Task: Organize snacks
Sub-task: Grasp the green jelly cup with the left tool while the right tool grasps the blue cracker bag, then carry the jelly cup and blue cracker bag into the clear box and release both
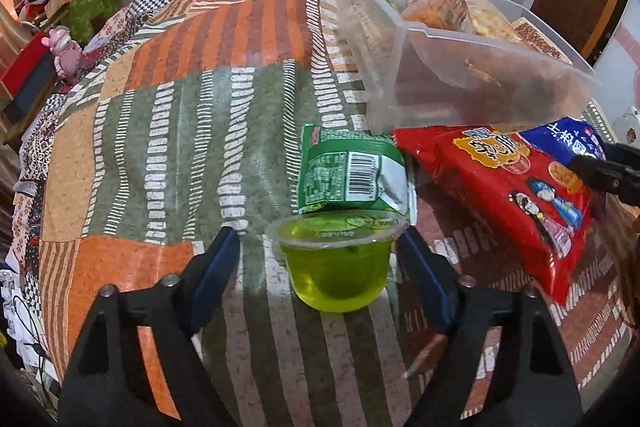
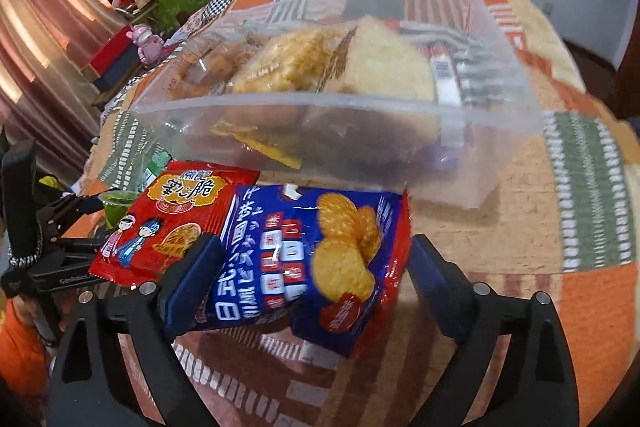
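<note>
A green jelly cup (image 1: 335, 263) stands on the patchwork cloth between the open fingers of my left gripper (image 1: 320, 267); the fingers are apart from its sides. A green snack packet (image 1: 352, 173) lies just behind the cup. A red snack bag (image 1: 516, 195) lies to the right, also in the right wrist view (image 2: 168, 223). A blue chip bag (image 2: 312, 259) lies between the open fingers of my right gripper (image 2: 316, 279), partly lifted off the cloth. A clear plastic bin (image 2: 360, 119) with several snacks stands behind both bags; it also shows in the left wrist view (image 1: 460, 67).
The patchwork cloth (image 1: 192, 131) covers the table. A pink toy (image 1: 64, 51), boxes and clothes are piled at the far left. A curtain (image 2: 48, 39) hangs on the left. My left gripper's body (image 2: 48, 239) shows in the right wrist view.
</note>
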A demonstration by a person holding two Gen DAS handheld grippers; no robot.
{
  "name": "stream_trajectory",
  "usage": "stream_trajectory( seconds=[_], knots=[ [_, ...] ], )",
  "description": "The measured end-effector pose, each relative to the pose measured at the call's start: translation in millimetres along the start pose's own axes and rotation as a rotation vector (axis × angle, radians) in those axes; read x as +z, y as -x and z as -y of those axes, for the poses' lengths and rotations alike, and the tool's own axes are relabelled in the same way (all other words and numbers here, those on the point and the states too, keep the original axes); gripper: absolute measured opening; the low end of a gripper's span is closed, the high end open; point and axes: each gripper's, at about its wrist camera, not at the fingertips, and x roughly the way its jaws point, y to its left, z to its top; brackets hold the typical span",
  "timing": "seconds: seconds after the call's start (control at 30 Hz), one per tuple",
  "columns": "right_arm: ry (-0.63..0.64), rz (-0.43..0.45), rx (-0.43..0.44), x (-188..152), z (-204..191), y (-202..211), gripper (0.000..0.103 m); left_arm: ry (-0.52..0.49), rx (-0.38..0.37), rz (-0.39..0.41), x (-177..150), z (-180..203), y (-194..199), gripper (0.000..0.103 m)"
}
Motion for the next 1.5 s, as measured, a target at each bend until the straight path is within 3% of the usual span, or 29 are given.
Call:
stream_trajectory(
  seconds=[0.07,0.13,0.17,0.23,0.3,0.37,0.63,0.87,1.2,1.5],
  knots=[
    [-0.006,-0.005,-0.001,-2.2,-0.5,-3.1,0.089,-0.002,0.014,0.007,-0.5,-2.5,0.9,0.066],
    [0.008,0.002,-0.004,-3.8,-4.6,0.0,0.078,-0.002,0.002,0.017,-0.8,-4.2,4.0,0.056],
    [0.012,0.003,0.008,-4.5,-6.1,2.0,0.066,-0.007,-0.006,0.022,-1.3,-4.2,6.4,0.048],
    [0.005,0.008,0.016,-6.2,-5.5,4.9,0.063,-0.015,-0.002,0.024,-1.6,-3.6,9.2,0.048],
    [0.003,0.007,0.029,-8.3,-3.4,6.0,0.051,-0.011,-0.008,0.023,-2.4,-4.7,10.6,0.048],
    [0.003,0.009,0.037,-10.6,-1.6,9.4,0.047,-0.001,-0.016,0.023,-4.0,-6.7,14.3,0.048],
    [-0.005,0.058,0.034,-17.8,1.9,32.3,0.045,0.004,-0.007,0.054,-4.1,-6.6,36.0,0.048],
    [0.000,0.119,0.025,-11.8,-2.4,57.1,0.045,0.004,-0.008,0.136,8.9,-1.9,71.9,0.048],
    [0.016,0.232,-0.009,11.2,-0.4,88.5,0.045,-0.040,-0.045,0.259,55.2,25.9,106.2,0.048],
    [0.004,0.303,-0.028,44.8,8.6,85.6,0.046,-0.064,-0.084,0.308,104.6,57.3,98.8,0.048]
  ],
)
